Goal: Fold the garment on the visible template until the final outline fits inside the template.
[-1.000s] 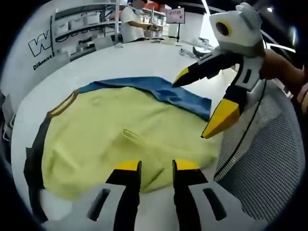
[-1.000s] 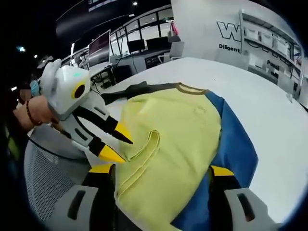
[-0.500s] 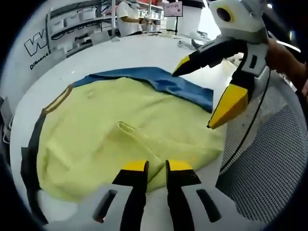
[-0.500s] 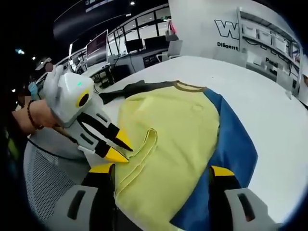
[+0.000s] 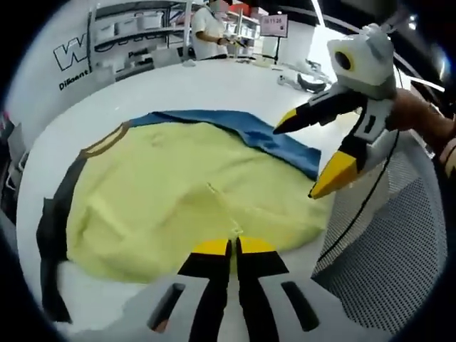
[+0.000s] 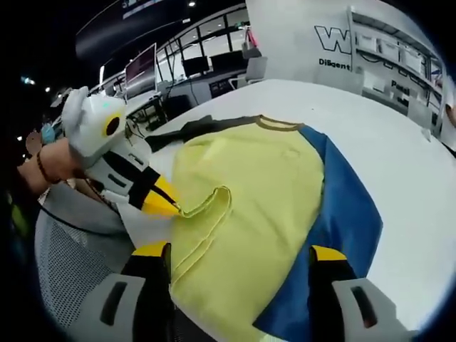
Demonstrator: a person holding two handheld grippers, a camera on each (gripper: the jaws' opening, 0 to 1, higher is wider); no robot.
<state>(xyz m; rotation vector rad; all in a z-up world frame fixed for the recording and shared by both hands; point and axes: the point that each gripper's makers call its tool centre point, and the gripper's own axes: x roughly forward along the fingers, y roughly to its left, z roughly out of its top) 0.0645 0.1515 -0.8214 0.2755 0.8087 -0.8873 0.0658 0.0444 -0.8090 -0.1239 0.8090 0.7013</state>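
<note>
pinching yellow garment (image 5: 178, 206) hem, left tongs (image 5: 234, 248) closed

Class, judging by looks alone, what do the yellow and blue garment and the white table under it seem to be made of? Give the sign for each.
Yellow and blue garment: soft matte knit fabric, probably cotton or a blend; it creases, and its hem lifts in a limp fold at the left gripper.
White table: smooth hard surface with a faint sheen, perhaps laminate or painted board; the exact material cannot be told.

Bare counter (image 6: 399, 178) lies open past the garment (image 6: 249, 206); the left claw (image 6: 167, 206) blocks its near hem; mesh chair (image 5: 399, 256) crowds the counter's near edge.
</note>
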